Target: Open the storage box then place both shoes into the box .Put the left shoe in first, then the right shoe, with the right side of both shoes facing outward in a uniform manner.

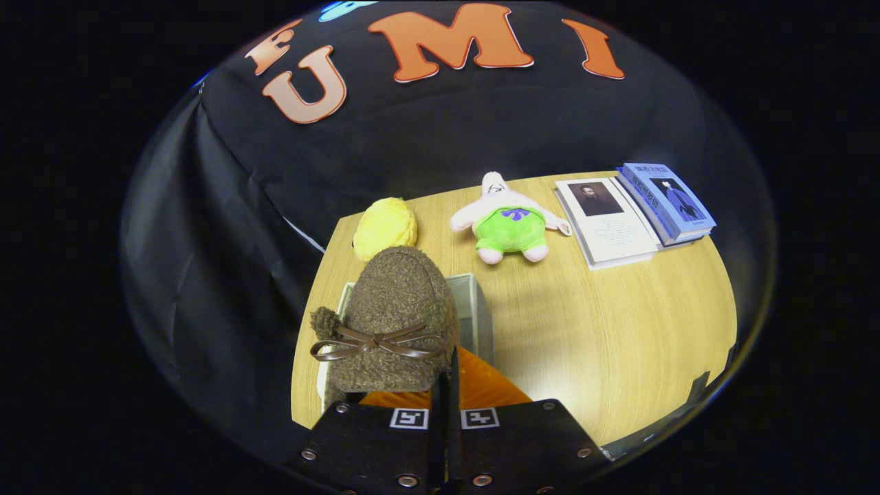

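Hand-held gripper [445, 385] fingers drawn together, only a thin slit between them, pinching the rear rim of a brown fuzzy shoe [392, 316] where the orange lining [481, 388] shows. Shoe hangs toe-away just ahead of the fingers, brown bow [375, 342] across its top, small pompom on its left side. Shoe sits over the storage box [474, 313], a grey-white open container on the tabletop [605, 337]; whether the shoe touches the box floor, cannot tell, the box interior is mostly hidden by the shoe. Only one shoe seen. Beyond the box, a yellow plush [385, 225] near the tabletop's far left corner, partly hidden behind the shoe toe. Right of it, a pink star-shaped plush in green shorts [509, 220], lying face up, apart from the box. Far right, a white book [608, 218] flat, with a blue book [667, 199] just beside it, overlapping its right edge.
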Available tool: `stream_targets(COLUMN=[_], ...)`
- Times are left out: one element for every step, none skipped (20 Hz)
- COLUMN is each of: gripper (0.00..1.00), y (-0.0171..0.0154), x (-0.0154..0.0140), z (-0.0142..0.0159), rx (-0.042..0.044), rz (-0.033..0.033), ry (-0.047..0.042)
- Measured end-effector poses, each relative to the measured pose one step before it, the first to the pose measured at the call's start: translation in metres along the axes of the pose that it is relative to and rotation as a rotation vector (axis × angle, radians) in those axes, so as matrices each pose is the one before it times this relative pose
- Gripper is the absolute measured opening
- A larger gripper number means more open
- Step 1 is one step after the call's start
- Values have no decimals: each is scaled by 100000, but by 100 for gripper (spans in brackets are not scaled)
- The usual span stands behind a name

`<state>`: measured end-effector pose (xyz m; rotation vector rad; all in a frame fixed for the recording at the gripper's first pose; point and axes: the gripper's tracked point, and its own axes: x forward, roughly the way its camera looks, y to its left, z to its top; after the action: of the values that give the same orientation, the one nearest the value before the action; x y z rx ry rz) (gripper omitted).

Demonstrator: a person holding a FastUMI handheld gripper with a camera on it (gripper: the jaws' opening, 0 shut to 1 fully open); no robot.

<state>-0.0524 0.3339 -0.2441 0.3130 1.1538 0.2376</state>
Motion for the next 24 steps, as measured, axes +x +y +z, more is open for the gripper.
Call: stream_targets(gripper=[3, 3, 3, 4, 4, 7, 9, 17, 25, 32, 38, 48, 52, 60, 62, 68, 71, 76, 78, 82, 84, 87, 89, 90], y=[272, 360, 50, 42, 24, -17, 170, -174, 300, 406, 399, 236, 51, -316, -233, -407, -441, -540, -550, -456, -385, -448, -377, -553], x=[450, 357, 543, 498, 481, 233, 280, 45, -263, -162, -470, -535, -615, -630, -614, -668, -658, -558, -480, -670, -564, -523, -580, -545], z=[-557, -651, -597, -663, -482, -384, -414, -322, -56, -161, 349, 443, 450, 493, 639, 828, 728, 660, 914, 837, 1000, 943, 1109, 1188], rx=[-527, -797, -344, -144, 91, 8, -154, -469, -96, 104, 23, 13, -504, -581, -571, -290, -538, -485, -576, -397, -403, -216, -166, -161], rz=[-1174, -837, -911, -799, -397, -394, 564, -249, 1066, 1864, 3009, 2235, 1611, 892, 1024, 494, 574, -68, 142, -20, 584, 231, 607, -41], ry=[978, 1324, 1381, 1556, 1297, 1179, 1416, 940, 330, 610, -1197, -1524, -1591, -1845, -2382, -3044, -2788, -2809, -2902, -2955, -3314, -3266, -3723, -3794])
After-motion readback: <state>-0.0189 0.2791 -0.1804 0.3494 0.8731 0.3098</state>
